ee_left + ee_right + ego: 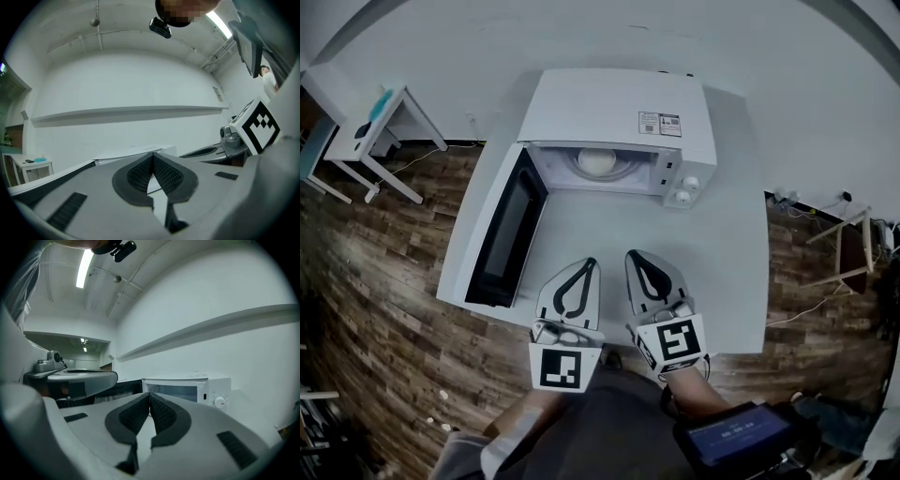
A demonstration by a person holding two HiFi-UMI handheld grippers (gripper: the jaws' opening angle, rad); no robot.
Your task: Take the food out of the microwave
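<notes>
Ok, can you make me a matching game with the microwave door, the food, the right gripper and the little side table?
Things:
1. microwave door
2. food
3. right gripper
4. little side table

Places or states:
A. inside the microwave
B. standing on the wooden floor, far left
C. swung wide open
D. jaws shut, holding nothing

Pairs: 1-C, 2-A, 3-D, 4-B
</notes>
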